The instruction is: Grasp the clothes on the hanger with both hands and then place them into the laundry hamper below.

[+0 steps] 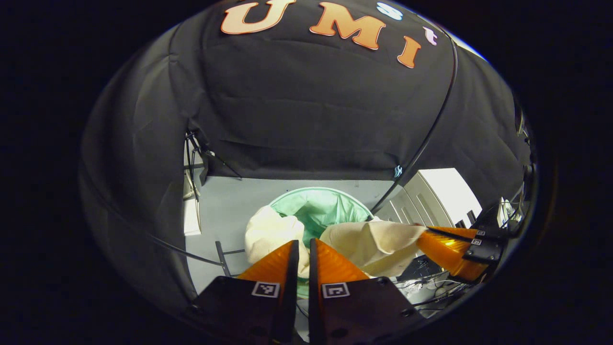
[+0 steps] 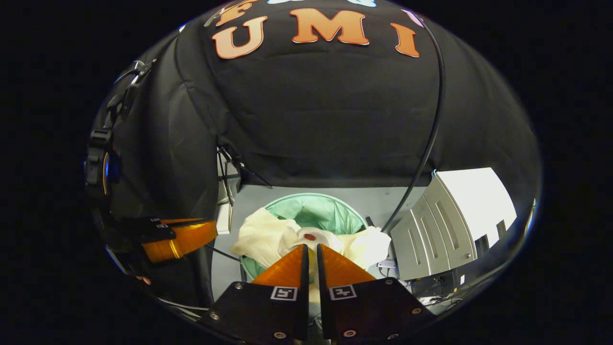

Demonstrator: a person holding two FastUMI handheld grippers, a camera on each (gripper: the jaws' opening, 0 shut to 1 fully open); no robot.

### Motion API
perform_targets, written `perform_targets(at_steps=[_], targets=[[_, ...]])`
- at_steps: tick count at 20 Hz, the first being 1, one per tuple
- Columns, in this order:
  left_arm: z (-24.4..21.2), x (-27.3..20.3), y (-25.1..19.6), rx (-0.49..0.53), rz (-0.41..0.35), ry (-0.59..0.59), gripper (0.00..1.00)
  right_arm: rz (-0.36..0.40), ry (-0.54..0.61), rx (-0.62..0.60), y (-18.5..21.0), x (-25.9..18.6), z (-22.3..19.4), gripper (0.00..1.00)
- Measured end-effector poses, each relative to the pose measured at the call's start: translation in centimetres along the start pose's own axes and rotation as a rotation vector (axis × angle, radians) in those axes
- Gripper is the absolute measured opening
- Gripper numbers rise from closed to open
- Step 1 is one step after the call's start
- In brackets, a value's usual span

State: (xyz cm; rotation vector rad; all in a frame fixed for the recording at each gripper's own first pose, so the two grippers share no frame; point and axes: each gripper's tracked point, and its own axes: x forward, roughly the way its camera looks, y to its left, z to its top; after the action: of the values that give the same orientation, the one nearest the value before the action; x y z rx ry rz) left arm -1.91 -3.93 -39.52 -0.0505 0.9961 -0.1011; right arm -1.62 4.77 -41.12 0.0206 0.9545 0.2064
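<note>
Grey floor (image 1: 230,211): hamper (image 1: 330,201) directly below; left gripper (image 1: 302,249) and right gripper (image 2: 311,254) each pinch garment (image 1: 378,242), spreading it over rim for drop.

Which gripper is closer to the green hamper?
Neither is clearly closer. The left gripper and right gripper both pinch the cream clothes just above the hamper rim, left on its own side, right opposite.

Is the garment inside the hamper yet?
Partly: the cream garment drapes over the green hamper's rim, with both grippers closed on it.
</note>
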Motion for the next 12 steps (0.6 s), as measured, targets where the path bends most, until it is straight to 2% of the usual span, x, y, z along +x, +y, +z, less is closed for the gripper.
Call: perform_targets(at_steps=[1,2,3,6,7,8,12], targets=[[-0.3,0.0,0.0,-0.003,0.001,0.017,0.23,-0.009,0.012,-0.006,-0.3,0.3,-0.7,0.11],[-0.9,0.0,0.1,-0.006,0.006,0.046,0.27,-0.016,0.028,-0.014,-0.5,0.4,-1.0,0.18],[-2.0,0.3,0.4,-0.006,0.005,0.075,0.43,-0.015,0.041,-0.019,-0.3,0.3,-1.5,0.35],[-3.7,0.7,1.2,-0.002,0.036,0.111,0.86,-0.003,0.073,-0.004,-0.1,0.3,-3.0,0.85],[-4.1,0.7,1.0,-0.007,0.036,0.117,1.00,-0.005,0.086,0.003,-0.2,0.3,-3.6,0.89],[-4.3,0.5,0.9,-0.009,0.034,0.121,0.98,-0.002,0.102,0.013,-0.1,0.3,-4.2,0.93],[-4.5,-0.2,1.2,-0.001,0.036,0.110,0.98,-0.017,0.126,0.025,-0.5,-0.2,-5.3,0.93]])
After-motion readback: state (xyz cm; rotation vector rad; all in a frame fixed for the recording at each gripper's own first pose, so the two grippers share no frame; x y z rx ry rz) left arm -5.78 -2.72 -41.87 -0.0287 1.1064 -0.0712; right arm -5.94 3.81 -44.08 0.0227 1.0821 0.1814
